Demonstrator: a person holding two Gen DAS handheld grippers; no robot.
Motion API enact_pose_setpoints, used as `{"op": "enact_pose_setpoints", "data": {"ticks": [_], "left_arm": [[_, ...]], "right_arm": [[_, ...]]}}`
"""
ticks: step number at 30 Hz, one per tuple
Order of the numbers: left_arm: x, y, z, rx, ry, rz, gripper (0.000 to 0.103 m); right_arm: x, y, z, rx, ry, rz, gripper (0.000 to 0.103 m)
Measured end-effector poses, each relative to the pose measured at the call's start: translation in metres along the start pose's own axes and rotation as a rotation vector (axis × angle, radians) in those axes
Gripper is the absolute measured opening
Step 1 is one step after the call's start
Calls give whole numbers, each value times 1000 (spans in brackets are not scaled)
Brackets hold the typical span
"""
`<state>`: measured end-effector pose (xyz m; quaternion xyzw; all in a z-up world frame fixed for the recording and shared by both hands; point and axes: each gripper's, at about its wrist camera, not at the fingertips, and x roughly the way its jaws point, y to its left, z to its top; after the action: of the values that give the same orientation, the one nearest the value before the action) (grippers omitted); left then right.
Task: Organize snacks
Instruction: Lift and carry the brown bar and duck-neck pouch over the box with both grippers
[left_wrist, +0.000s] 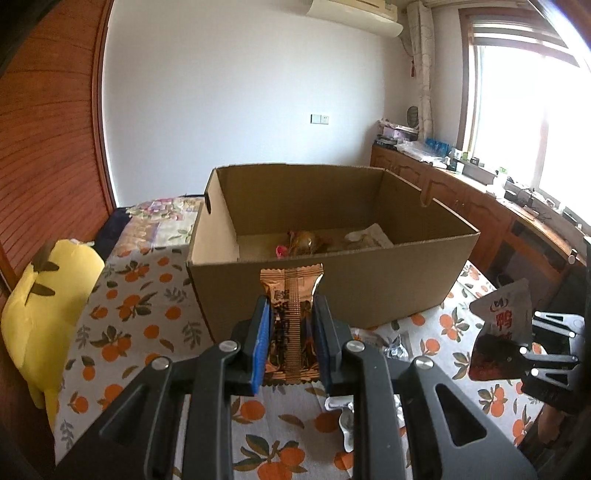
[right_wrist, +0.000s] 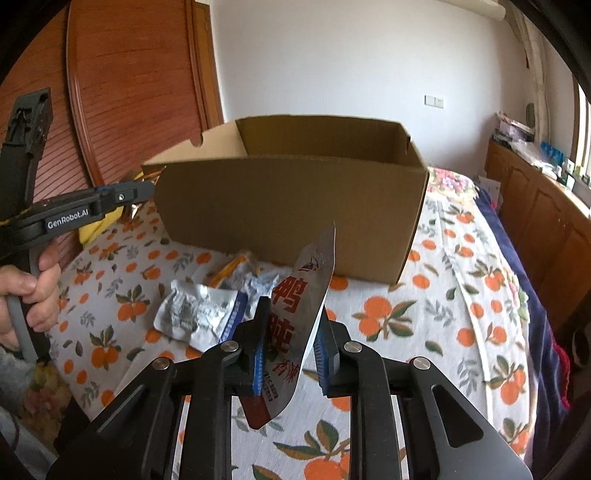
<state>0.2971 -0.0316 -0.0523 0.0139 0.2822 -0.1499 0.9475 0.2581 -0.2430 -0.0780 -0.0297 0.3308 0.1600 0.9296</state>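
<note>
A bronze foil snack packet (left_wrist: 291, 314), clamped in the left hand-held gripper (left_wrist: 291, 325), and a silver red-lettered pouch (right_wrist: 299, 314), pinched in the right hand-held gripper (right_wrist: 291, 347), should be lifted clear of the near rim of the open brown cardboard box (left_wrist: 332, 291) on the orange-print bed (right_wrist: 424, 317), where ample room is offered inside.
</note>
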Motion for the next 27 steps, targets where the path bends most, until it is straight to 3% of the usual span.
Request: {"op": "enact_pose_setpoints", "data": {"ticks": [15,27], "left_arm": [[-11,-6,31,54,-51,9,20],[26,-20,58,115,-47,20,21]], "right_arm": [[-28,4,45,-66,-104,-6,19],[-9,-2,89,-116,-162,29,19]]}}
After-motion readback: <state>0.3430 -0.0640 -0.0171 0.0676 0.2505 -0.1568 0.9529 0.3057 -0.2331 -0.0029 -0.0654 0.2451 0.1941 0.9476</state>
